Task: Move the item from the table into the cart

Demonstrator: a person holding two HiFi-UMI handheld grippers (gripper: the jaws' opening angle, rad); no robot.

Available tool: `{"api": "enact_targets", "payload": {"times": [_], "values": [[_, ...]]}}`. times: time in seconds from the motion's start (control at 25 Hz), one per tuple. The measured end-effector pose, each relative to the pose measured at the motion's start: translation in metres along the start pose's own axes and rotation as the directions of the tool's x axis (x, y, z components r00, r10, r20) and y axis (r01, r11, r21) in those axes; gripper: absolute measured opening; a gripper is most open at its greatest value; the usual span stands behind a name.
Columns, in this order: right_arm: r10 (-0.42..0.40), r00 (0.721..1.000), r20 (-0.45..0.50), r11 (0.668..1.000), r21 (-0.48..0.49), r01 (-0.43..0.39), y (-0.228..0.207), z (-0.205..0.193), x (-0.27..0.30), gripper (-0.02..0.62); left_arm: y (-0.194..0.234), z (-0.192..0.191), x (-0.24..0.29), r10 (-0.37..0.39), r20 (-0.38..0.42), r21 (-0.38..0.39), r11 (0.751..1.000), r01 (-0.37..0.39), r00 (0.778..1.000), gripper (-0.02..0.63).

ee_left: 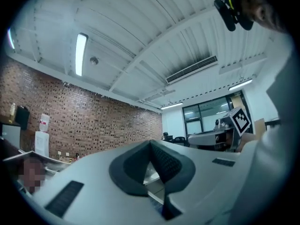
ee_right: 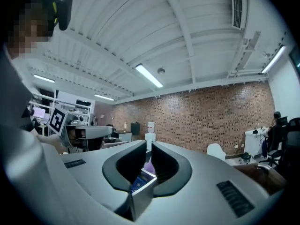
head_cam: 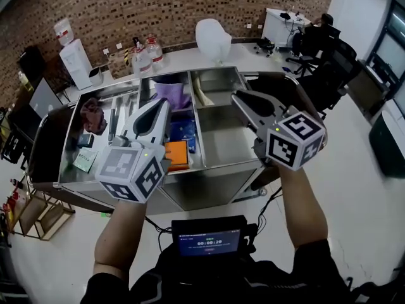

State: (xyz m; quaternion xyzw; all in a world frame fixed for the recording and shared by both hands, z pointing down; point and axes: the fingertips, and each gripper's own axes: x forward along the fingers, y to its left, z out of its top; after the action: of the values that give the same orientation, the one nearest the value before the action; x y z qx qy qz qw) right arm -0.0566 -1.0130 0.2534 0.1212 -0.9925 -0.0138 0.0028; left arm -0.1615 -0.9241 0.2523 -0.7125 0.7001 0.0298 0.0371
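Orange item (head_cam: 177,154) in cart (head_cam: 221,145) partly hidden behind left hand-held gripper (head_cam: 161,104), small clutter (head_cam: 85,158) in cart's 9 o'clock compartment too small to name, dark box (head_cam: 387,138) at 3 o'clock cut by frame edge, person's torso (head_cam: 190,285) cropped at 6 o'clock.

The cart (head_cam: 221,149) is gleaming as smooth, shiny metal. The left gripper (head_cam: 159,106) and right gripper (head_cam: 239,98) are showing matt grey plastic shells.

Steel cart (head_cam: 221,141), open compartments; purple cloth (head_cam: 172,94) in its far middle bin; blue packet (head_cam: 184,132) and orange box (head_cam: 177,154) nearer in the same column; white tabletop (head_cam: 183,59) just behind cart, two bottles (head_cam: 154,51) standing there.
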Motion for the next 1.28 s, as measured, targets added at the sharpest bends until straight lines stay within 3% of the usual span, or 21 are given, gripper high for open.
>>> {"api": "enact_targets", "payload": {"times": [0.04,0.12,0.4,0.52,0.88,1.28], "values": [[-0.016,1.000,0.019,1.000,-0.006,0.016,0.002,0.000,-0.008,0.000,-0.002,-0.003,-0.008,0.008,0.000,0.025,1.000,-0.008,1.000,0.003],[-0.032,0.999,0.040,0.999,-0.004,0.032,0.004,-0.006,-0.020,0.000,-0.008,-0.011,-0.022,0.008,0.003,0.052,0.999,-0.008,1.000,0.003],[-0.040,0.996,0.076,0.998,-0.035,0.043,0.025,-0.032,-0.041,0.000,-0.010,-0.036,-0.053,0.007,0.044,0.042,0.999,-0.009,0.999,0.003],[-0.059,0.993,0.105,0.998,-0.009,0.060,0.032,-0.045,-0.050,0.000,-0.012,-0.042,-0.067,0.004,0.074,0.085,0.996,-0.010,0.997,0.003],[-0.110,0.988,0.110,0.994,0.031,0.107,0.034,-0.064,-0.057,0.000,-0.007,-0.066,-0.078,-0.007,-0.019,0.082,0.997,0.008,1.000,0.002],[-0.133,0.987,0.090,0.991,0.042,0.130,0.031,-0.082,-0.044,0.000,0.000,-0.086,-0.071,0.007,-0.038,0.096,0.995,-0.003,0.999,0.002]]}}
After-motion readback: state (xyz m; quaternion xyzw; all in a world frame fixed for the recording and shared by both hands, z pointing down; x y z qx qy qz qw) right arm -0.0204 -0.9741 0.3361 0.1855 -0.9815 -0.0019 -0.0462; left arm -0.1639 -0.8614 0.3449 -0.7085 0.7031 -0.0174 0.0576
